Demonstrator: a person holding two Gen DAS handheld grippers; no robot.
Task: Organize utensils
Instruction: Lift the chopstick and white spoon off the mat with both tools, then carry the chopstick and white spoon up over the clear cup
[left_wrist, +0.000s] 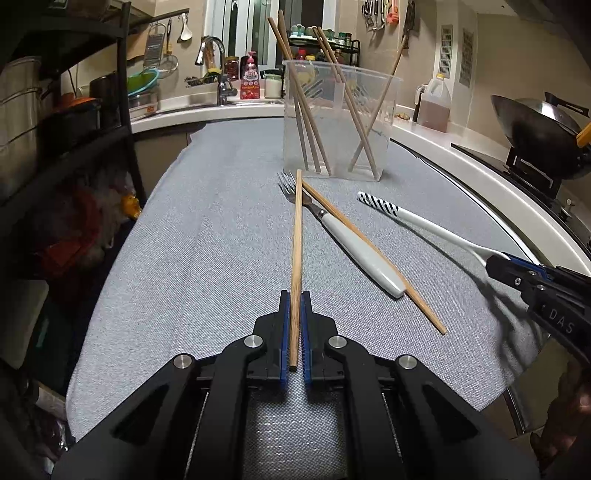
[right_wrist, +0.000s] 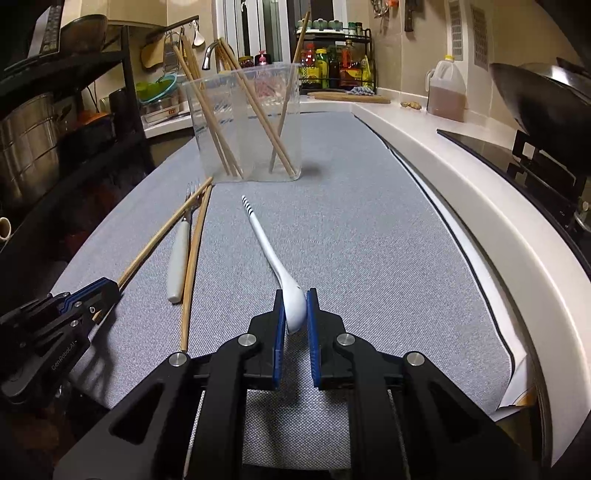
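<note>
Presently the left gripper (left_wrist: 295, 295) is clamped on a chopstick (left_wrist: 296, 236) whose long axis runs up-frame toward the clear container (left_wrist: 340, 122) at upper centre, while the right gripper (right_wrist: 295, 295) is clamped on the white spoon's (right_wrist: 273, 258) bowl, handle likewise aimed at it.

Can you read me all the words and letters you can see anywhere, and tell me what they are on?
"DAS": white letters on the black body of the right gripper; more letters may be cut off.
"CenRobot.AI": on the black body of the left gripper.
The red pouch by the sink has print, too small to read.
The sauce bottles on the rack have labels, too blurred to read.
The clear container has faint markings, unreadable.
</note>
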